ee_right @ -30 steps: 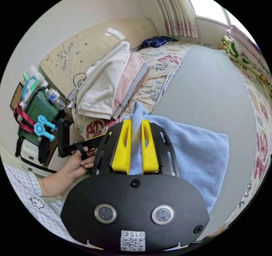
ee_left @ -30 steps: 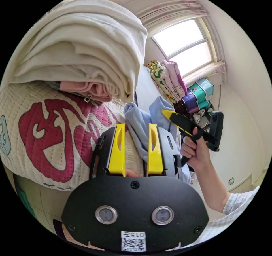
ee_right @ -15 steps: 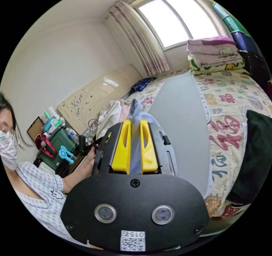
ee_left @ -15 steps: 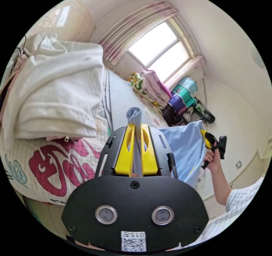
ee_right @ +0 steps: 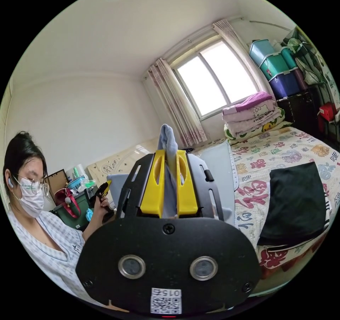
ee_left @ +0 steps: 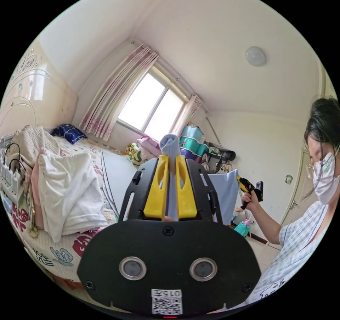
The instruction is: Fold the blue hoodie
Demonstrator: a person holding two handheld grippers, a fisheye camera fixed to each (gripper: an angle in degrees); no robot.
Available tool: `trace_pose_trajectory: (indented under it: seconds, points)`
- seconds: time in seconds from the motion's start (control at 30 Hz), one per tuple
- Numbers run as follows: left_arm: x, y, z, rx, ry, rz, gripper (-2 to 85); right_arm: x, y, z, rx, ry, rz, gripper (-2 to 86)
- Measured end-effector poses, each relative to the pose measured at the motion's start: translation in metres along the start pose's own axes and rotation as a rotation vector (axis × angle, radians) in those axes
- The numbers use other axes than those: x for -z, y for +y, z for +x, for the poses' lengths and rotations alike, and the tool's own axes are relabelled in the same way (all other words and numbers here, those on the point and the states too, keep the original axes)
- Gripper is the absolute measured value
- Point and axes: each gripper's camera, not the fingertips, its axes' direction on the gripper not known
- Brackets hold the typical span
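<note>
Left claw (ee_left: 170, 157): its two yellow jaws are clamped on a bunched edge of the blue hoodie (ee_left: 170, 146), which pokes up past the jaw tips.
Right claw (ee_right: 169, 153): its yellow jaws are likewise pressed tight on a bunch of the same blue cloth, a tuft standing above the tips.
Blue hoodie: held up in the air between the two claws, above the bed; in the left gripper view a flat light-blue panel (ee_left: 223, 196) stretches from the left claw towards the other claw.
Other claw seen from the left gripper view: the right claw (ee_left: 242, 181), with the person's hand (ee_left: 250, 201) around its handle, at the far edge of the blue panel.
Other claw seen from the right gripper view: the person's other hand (ee_right: 101, 205) grips the left claw's handle beside a blue patch of cloth (ee_right: 117, 185).
Bed (ee_right: 279, 157): covered in a patterned quilt with red characters; a grey sheet (ee_right: 219, 160) lies along it.
Black garment (ee_right: 295, 203): folded flat on the quilt.
White folded pile (ee_left: 67, 189): lies at the bed's edge in the left gripper view.
Window (ee_left: 148, 104): bright, with pink curtains on either side.
</note>
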Motion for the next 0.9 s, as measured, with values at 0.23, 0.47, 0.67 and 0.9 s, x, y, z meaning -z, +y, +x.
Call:
trace_pose_trajectory:
  seconds: [0.23,0.47,0.67,0.9]
  points:
    - [0.029,-0.029,0.016,-0.006,0.042,0.026,1.1,0.034,-0.014,0.002,0.009,-0.002,0.013,5.6]
    - [-0.054,-0.008,-0.054,0.091,-0.100,-0.110,1.8,-0.047,-0.024,0.118,-0.185,0.080,-0.069,5.7]
    - [-0.177,0.050,-0.126,0.215,-0.392,-0.366,4.7,-0.174,-0.015,0.218,-0.268,0.424,-0.281,5.3]
    - [-0.170,0.064,-0.085,0.039,-0.367,-0.423,5.9,-0.166,-0.007,0.228,-0.211,0.228,-0.405,5.6]
